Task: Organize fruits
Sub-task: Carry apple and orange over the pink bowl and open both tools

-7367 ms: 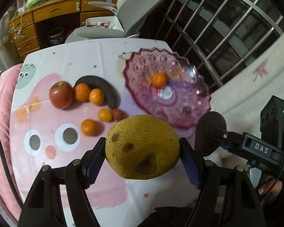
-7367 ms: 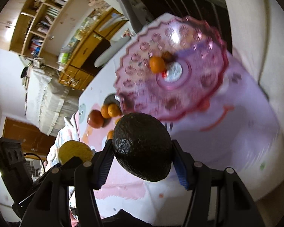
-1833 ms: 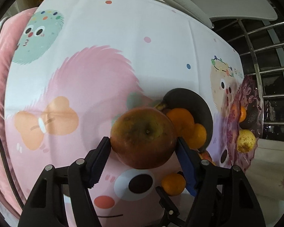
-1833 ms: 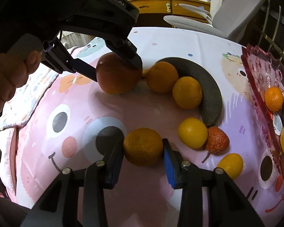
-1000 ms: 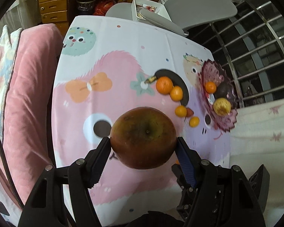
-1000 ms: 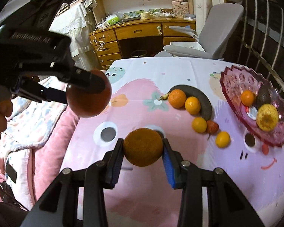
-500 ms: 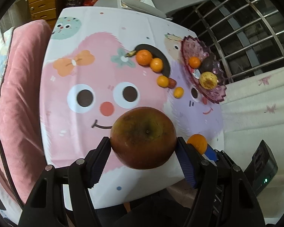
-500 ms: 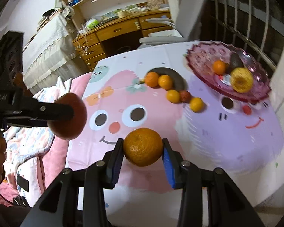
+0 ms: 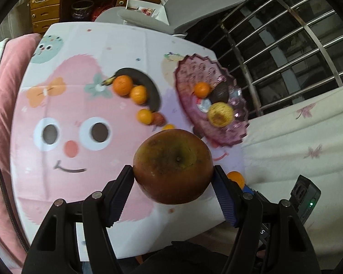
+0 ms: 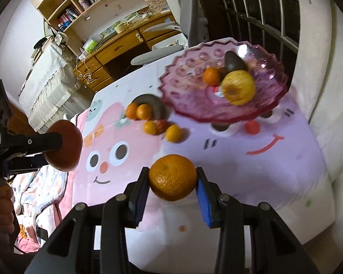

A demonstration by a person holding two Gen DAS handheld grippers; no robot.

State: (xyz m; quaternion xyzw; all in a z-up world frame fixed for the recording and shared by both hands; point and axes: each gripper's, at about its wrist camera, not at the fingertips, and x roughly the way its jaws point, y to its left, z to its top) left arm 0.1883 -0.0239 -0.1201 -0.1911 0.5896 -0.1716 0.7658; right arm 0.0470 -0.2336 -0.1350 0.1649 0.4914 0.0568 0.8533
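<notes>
My left gripper (image 9: 172,182) is shut on a red-brown apple (image 9: 173,166), held in the air above the table's near edge; the apple also shows in the right wrist view (image 10: 65,145). My right gripper (image 10: 171,188) is shut on an orange (image 10: 172,177), also held above the near edge. The pink glass fruit bowl (image 10: 187,86) (image 9: 187,73) stands at the far right and holds a yellow pear (image 10: 239,86), an avocado (image 10: 233,62) and a small orange (image 10: 211,75). Several oranges (image 9: 123,84), a strawberry-like fruit (image 9: 159,118) and a dark banana (image 9: 152,89) lie left of the bowl.
The table wears a pink cartoon-face cloth (image 9: 75,123). A grey office chair (image 9: 189,4) and wooden drawers (image 9: 48,4) stand behind it. A metal railing (image 9: 285,41) and a white bed (image 9: 297,137) lie to the right, a pink cushion (image 9: 4,91) to the left.
Both grippers, still holding the apple and the orange, have swung toward the bowl side of the table; the bowl now looks larger and nearer in both views.
</notes>
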